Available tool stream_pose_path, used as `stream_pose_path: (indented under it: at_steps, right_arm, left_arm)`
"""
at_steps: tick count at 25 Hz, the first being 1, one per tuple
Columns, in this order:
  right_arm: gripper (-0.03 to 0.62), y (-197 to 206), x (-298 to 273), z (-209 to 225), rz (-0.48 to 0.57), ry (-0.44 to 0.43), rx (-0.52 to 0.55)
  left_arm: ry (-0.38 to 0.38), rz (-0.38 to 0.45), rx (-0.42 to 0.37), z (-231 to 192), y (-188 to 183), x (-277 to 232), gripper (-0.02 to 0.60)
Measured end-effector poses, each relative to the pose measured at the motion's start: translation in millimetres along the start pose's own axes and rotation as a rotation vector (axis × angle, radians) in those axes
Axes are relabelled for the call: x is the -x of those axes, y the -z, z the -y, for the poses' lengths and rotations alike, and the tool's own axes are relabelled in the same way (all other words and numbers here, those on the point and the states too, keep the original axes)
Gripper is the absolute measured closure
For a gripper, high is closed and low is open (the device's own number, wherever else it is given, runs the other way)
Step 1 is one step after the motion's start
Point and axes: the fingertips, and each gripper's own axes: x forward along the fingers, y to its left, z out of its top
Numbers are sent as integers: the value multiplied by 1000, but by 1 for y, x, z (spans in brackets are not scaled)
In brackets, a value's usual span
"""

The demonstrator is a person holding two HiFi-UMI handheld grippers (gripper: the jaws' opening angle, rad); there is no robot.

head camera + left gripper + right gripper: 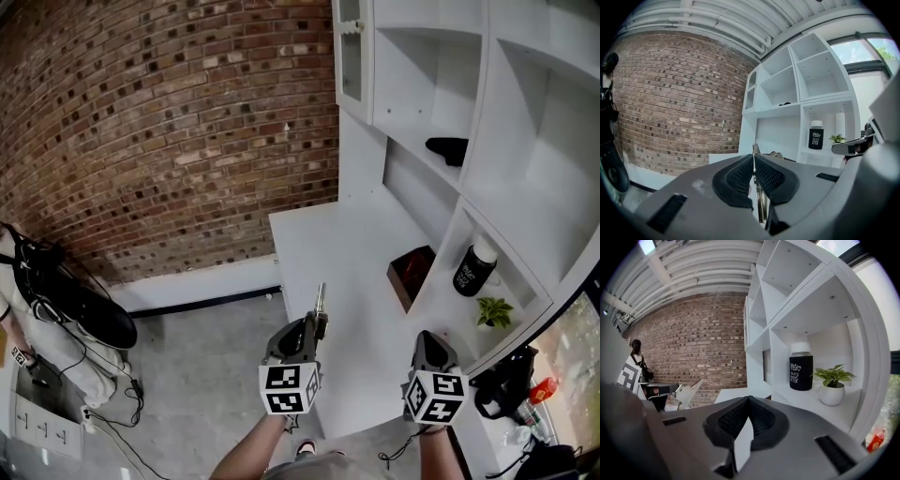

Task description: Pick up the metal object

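left tool is clamped on the thin silver metal object, which pokes out at 12 o'clock. looks held clear of the white table for carrying. right tool is closed, empty.

Only readable print is the label on the black bottle: white lettering, "Water" in script at the top, "DETOX" on the bottom line. The middle lines are too small to read. The bottle stands on the white shelf, beside the plant pot. Cubes on the left gripper and right gripper carry black-and-white square code markers, patterns only.
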Motion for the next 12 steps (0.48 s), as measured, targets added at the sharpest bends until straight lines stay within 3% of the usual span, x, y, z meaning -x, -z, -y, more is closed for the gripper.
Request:
stream_pose_path:
  at_steps: [12]
  right_arm:
    - [594, 2, -4, 0, -12, 6, 4]
  left_arm:
    - [13, -11, -2, -2, 3, -6, 566]
